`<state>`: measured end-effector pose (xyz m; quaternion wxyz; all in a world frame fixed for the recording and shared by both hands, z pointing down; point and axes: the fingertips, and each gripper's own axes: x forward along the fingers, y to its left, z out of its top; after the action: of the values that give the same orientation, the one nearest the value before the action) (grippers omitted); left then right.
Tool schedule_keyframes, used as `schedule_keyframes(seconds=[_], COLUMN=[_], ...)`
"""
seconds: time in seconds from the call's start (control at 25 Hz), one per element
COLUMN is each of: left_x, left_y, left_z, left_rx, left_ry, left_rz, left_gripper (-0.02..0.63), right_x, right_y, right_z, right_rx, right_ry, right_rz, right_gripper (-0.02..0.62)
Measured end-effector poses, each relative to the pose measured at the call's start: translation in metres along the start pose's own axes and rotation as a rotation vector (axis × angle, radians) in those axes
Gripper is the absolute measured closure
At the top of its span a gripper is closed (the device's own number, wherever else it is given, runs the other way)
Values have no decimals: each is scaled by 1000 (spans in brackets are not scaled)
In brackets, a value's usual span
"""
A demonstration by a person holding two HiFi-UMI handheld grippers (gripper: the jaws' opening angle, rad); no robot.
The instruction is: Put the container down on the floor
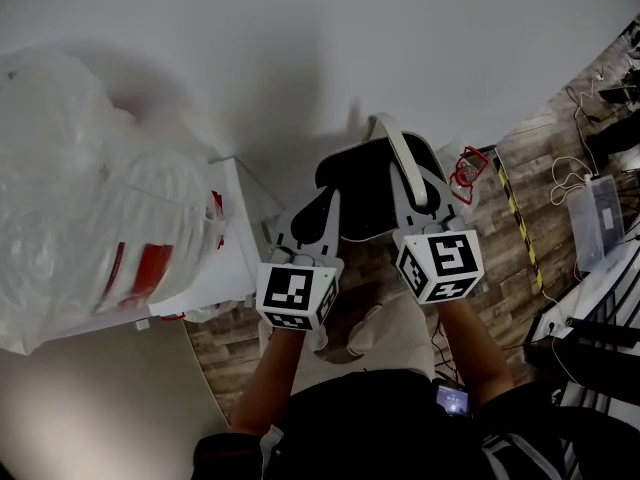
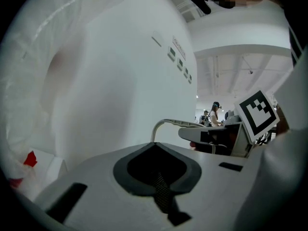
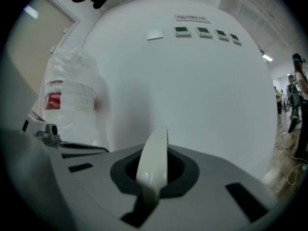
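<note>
Handle (image 3: 153, 174) sits pinched in right claw (image 3: 159, 150); only head view shows container (image 1: 365, 193).

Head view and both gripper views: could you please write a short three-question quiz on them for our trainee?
1. True or false: the right claw is shut on the white handle of the container.
2. What fills the left side of the head view? A) a clear plastic bag B) a cardboard box C) a laptop
3. What does the floor look like?
Key: 1 true; 2 A; 3 wood-look planks.
</note>
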<state>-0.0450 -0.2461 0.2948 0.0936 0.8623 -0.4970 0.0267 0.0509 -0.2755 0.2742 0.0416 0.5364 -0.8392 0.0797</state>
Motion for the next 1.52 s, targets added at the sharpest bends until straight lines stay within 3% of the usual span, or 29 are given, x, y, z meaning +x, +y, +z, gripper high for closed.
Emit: schedule_keyframes(seconds=[0.16, 0.44, 1.52], left_x=[16, 33, 58], left_y=[31, 41, 74], left_z=[-47, -107, -295], left_rx=[-34, -29, -26], left_ry=[-10, -1, -53], left_rz=[-16, -18, 35], left_gripper=[589, 589, 589], right_x=[33, 52, 90], right_y=[2, -7, -25], right_z=[-54, -116, -296], right_rx=[11, 25, 19], right_ry=[16, 28, -4], right_rz=[-7, -8, 32], right_gripper=[566, 566, 566])
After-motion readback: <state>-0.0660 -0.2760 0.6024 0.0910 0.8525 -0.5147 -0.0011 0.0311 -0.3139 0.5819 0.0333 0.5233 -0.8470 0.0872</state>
